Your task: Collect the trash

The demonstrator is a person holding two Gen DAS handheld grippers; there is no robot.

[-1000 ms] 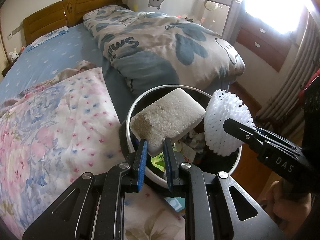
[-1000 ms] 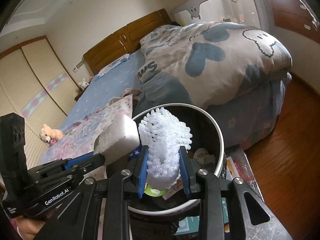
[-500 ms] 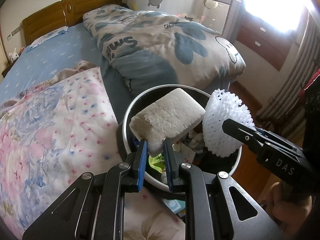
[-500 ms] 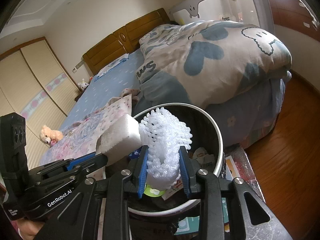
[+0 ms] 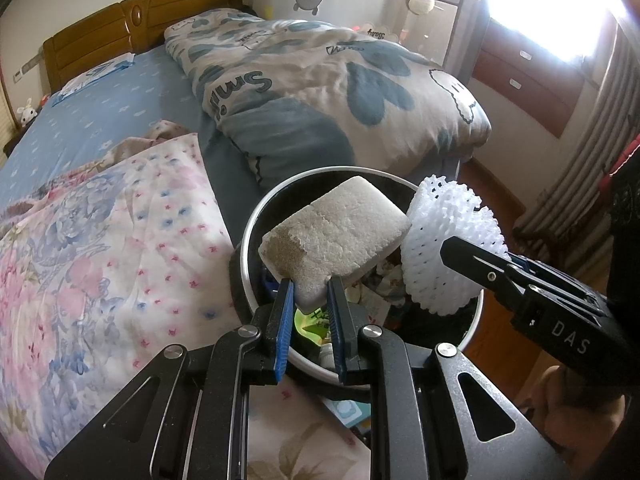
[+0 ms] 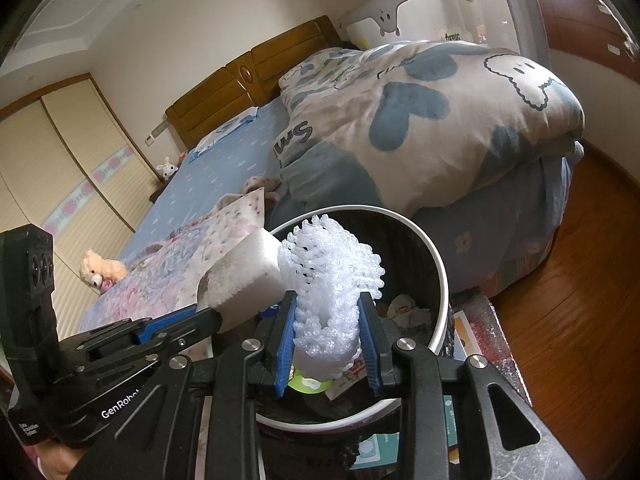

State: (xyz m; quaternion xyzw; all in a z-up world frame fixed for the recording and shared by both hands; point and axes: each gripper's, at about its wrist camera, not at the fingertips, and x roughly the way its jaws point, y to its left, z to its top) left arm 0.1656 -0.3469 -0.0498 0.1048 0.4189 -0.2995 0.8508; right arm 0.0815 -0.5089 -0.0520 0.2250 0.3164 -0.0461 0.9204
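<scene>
A grubby white sponge (image 5: 336, 236) hangs over the round black trash bin (image 5: 252, 224), and my left gripper (image 5: 311, 294) is shut on its near corner. To its right, a white foam fruit net (image 5: 448, 248) is pinched in my right gripper (image 6: 327, 312), also above the bin (image 6: 438, 276). In the right wrist view the foam net (image 6: 332, 280) fills the jaws, with the sponge (image 6: 244, 276) just left of it. Paper scraps and wrappers (image 6: 408, 312) lie inside the bin.
The bin stands beside a bed (image 5: 100, 120) with a flowered quilt (image 5: 100, 248) and a grey-and-blue duvet (image 5: 320, 88). Wooden floor (image 6: 580, 280) runs to the right. Papers and a box (image 6: 380, 448) lie under the bin. A crib (image 5: 360, 0) and drawers (image 5: 528, 80) stand behind.
</scene>
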